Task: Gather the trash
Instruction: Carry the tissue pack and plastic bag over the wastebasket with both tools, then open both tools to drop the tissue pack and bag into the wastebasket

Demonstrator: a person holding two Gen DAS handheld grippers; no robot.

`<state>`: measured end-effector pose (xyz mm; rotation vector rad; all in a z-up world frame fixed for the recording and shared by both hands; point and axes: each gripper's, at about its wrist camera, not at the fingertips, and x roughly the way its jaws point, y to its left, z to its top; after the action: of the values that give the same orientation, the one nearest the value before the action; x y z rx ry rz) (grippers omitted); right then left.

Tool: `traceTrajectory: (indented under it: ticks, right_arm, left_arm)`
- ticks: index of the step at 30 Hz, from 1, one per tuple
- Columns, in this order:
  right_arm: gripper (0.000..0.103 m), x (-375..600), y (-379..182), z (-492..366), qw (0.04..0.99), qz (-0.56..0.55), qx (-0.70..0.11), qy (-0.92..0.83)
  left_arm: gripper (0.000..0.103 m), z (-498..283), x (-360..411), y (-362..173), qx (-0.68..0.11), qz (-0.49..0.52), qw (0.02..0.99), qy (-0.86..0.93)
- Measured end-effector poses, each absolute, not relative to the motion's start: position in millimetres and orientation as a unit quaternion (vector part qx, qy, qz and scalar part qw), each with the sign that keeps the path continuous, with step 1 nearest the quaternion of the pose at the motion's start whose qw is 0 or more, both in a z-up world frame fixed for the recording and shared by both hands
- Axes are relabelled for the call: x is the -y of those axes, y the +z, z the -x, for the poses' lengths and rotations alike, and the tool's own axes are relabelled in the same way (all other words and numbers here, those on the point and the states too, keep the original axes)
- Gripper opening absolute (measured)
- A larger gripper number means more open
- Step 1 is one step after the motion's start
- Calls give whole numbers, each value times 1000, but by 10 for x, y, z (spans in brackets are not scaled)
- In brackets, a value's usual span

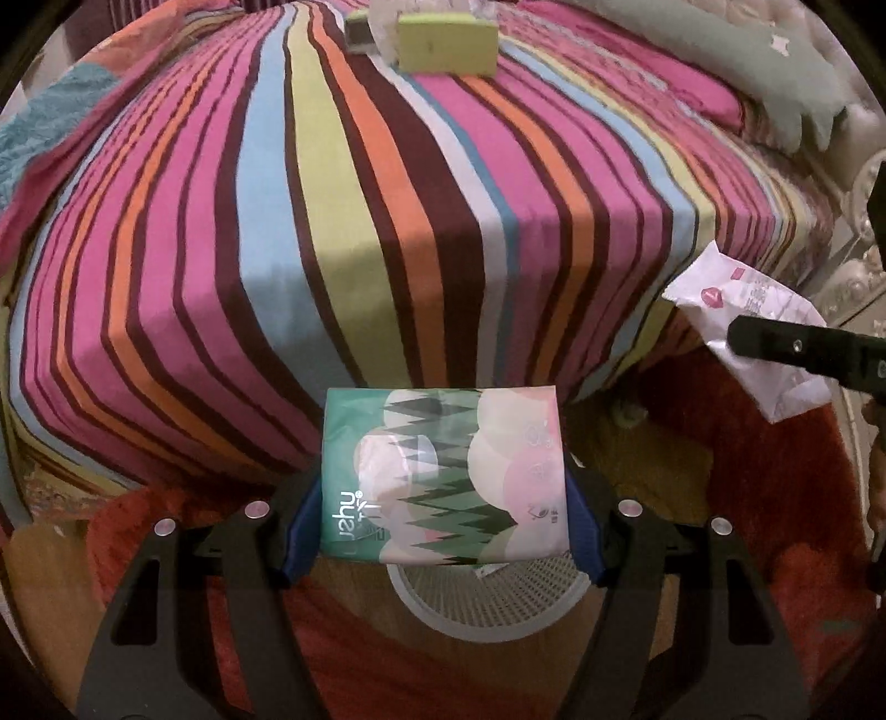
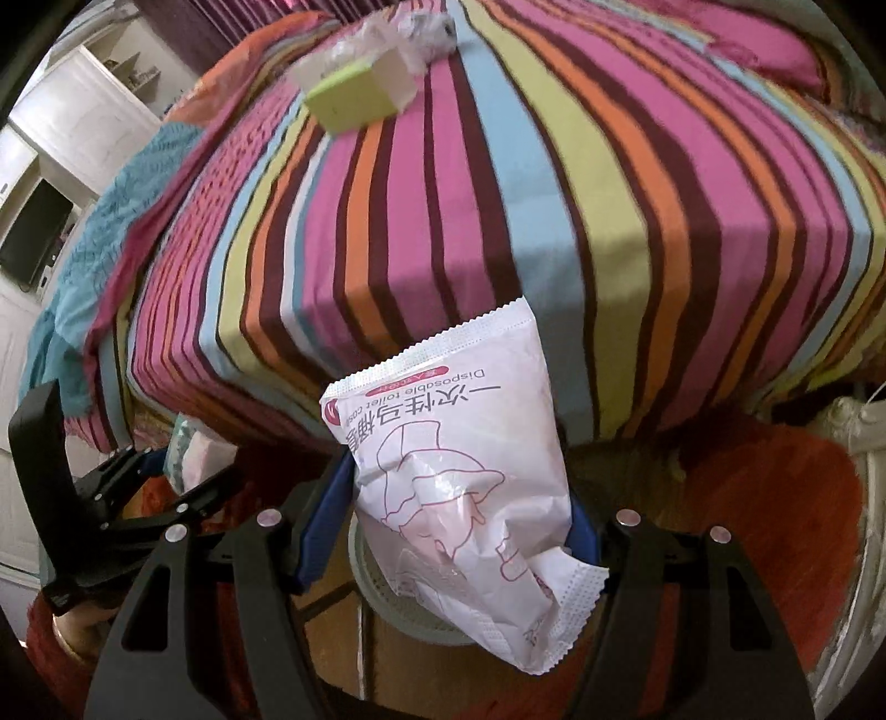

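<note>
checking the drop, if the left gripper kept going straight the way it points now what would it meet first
Most likely the white mesh bin, seen just below the green tissue pack in the left gripper; depth is unclear.

Below both grippers the mesh waste basket (image 1: pixel 487 601) stands on the floor, its mouth largely masked from above by the green tissue pack (image 1: pixel 443 476) clamped in the left gripper (image 1: pixel 443 526) and the white wrapper (image 2: pixel 465 476) clamped in the right gripper (image 2: pixel 448 531). Directly ahead, the striped bed (image 1: pixel 387 232) blocks forward passage with its hanging side. The bed top lies broadly clear up to a yellow-green box (image 1: pixel 447 43) and crumpled plastic at its far end, and the two grippers hang near each other, narrowing sideways room between them.
</note>
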<state>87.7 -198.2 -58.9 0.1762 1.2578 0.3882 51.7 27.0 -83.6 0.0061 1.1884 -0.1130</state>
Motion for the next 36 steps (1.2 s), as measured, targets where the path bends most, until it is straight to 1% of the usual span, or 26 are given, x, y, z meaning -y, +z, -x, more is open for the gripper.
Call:
traceTrajectory:
  ticks: [9,15,21,26,36]
  right_arm:
    - [64,1890,-1165,-749,715,-111,-666,182]
    - [64,1933,-1415,-783,669,-148,-708,170]
    - [64,1919,-1772,-812,615,-178,-753,152]
    - [64,1822,-1987,-840,586,-179,-780,129]
    - [64,1800,-2366,-841,543,-198,-808,112]
  left_arm:
    - [69,-578,-113,-1128,-603,-24,795,-61]
    - [69,-639,69,-1517,-674,-52,732,-88]
    - [69,-726,255,-1853,-726,-83,675,-104]
    - [69,-791,301,-2146,-762,-89,633,-101]
    - [69,-850,303,-2609,-803,-79,584,-82]
